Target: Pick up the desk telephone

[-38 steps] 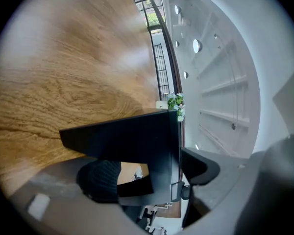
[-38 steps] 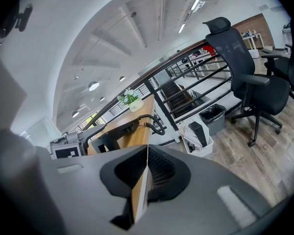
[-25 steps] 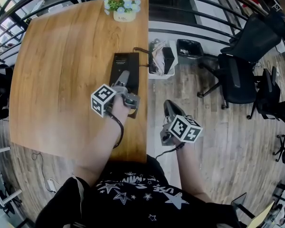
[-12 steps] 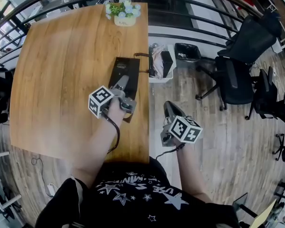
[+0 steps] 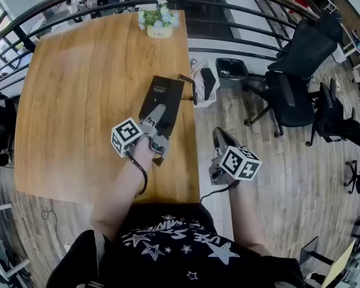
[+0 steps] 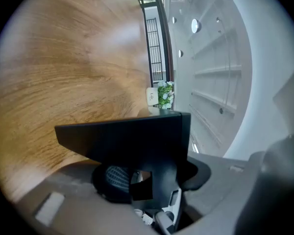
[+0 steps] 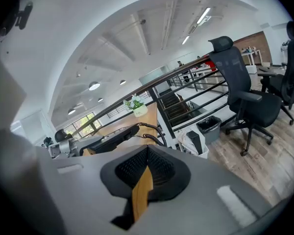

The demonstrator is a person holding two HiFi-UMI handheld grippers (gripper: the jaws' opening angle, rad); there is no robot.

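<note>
There is very little here that you can actually read. Your black shirt (image 5: 180, 240) carries white block lettering among printed stars, upside down to your head camera. The letters are too warped and creased to spell out. The white flower pot (image 5: 159, 32) at the far edge of the worktop (image 5: 78, 101) has a small dark mark or word on its face, too small to read. The desk telephone (image 5: 164, 92) shows a faint line of pale print near its far end, also illegible. The marker cube (image 5: 126, 137) on your left gripper (image 5: 161, 114) bears only black-and-white square patterns, with no letters or digits. So does the second marker cube (image 5: 240, 163), on your right gripper (image 5: 219, 137).
</note>
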